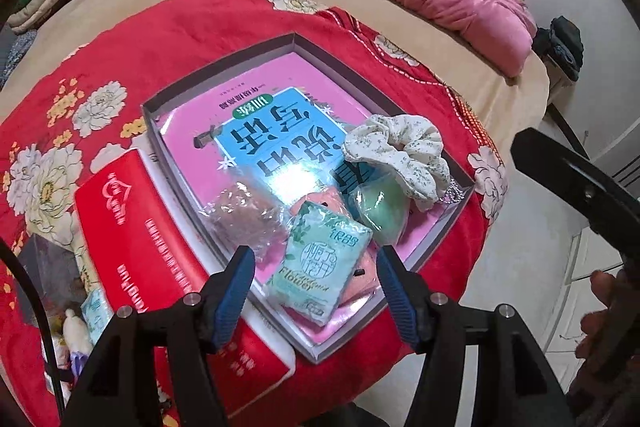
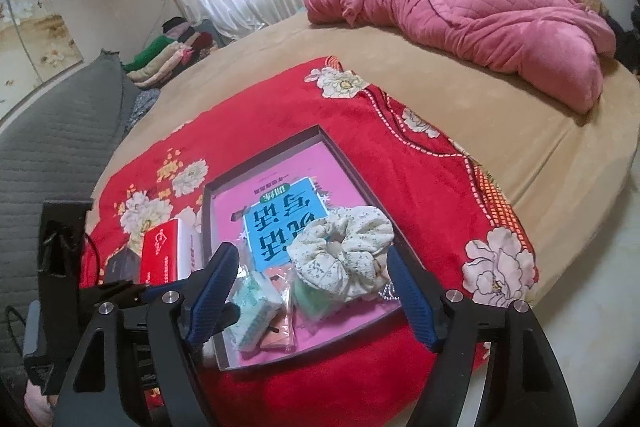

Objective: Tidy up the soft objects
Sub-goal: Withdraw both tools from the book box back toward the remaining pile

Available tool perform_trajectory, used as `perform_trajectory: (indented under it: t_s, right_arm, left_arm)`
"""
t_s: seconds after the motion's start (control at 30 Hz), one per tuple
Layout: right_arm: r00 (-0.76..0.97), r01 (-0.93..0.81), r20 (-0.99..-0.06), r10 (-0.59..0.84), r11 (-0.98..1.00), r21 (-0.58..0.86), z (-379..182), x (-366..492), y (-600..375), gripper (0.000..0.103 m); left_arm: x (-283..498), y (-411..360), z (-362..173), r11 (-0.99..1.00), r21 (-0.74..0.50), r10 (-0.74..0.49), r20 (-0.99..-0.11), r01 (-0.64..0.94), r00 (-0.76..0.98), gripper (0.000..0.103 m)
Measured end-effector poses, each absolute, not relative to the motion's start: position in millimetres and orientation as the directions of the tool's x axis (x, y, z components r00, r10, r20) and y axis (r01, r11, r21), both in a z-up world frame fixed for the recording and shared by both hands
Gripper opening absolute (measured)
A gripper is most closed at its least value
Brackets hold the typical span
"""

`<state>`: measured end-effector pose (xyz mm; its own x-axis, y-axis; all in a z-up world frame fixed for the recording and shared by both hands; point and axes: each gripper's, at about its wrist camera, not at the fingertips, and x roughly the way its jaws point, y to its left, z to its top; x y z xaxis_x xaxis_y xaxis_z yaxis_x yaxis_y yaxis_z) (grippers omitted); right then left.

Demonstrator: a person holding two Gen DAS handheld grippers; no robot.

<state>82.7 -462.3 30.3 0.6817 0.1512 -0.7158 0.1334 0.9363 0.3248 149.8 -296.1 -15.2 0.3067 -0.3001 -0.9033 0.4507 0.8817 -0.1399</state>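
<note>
Both grippers are hovering over a shallow box [image 1: 448,215] sitting on a red floral blanket [image 1: 168,39] on the bed, jaws spread wide on each, nothing held. Left gripper [image 1: 316,273] is straddling a mint tissue pack [image 1: 320,263] in the box's near corner, pads either side but not touching it as far as I can tell; right gripper [image 2: 312,285] is framing the floral scrunchie [image 2: 344,251] and the same tissue pack [image 2: 256,311]. Also lying in the box, on a pink-and-blue book [image 1: 280,135]: a green sponge-like puff [image 1: 380,211], a crinkly clear bag [image 1: 244,215], something pink in wrap under the tissue pack. A red tissue box [image 1: 160,251] is standing just beside the box on the left. Handling guess: tissue pack is looking light, squashy, with a slick film wrapper, so best pinched across its short width at mid-body; the scrunchie [image 1: 400,155] is floppy, any fold of the ring should do. In the left wrist view, the pack's long axis is running near-to-far, tilted slightly right at the far end, one end propped up on the pink item. Scrunchie is lying flat, no real axis.
</note>
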Motion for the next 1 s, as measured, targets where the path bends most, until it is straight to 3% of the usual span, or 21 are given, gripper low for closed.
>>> perform_trajectory:
  t_s: [0.47, 1.0]
  right_arm:
    - [0.711, 0.108, -0.694, 0.114, 0.957, 0.267, 56, 74, -428, 0.078]
    - [0.726, 0.048, -0.681, 0.093, 0.982, 0.185, 78, 65, -378, 0.079]
  left_arm:
    - [128, -251, 20, 0.899, -0.165, -0.331, -0.863, 0.406, 0.382, 0.064]
    - [114, -185, 45, 0.942, -0.137, -0.274, -0.84, 0.305, 0.468, 0.064]
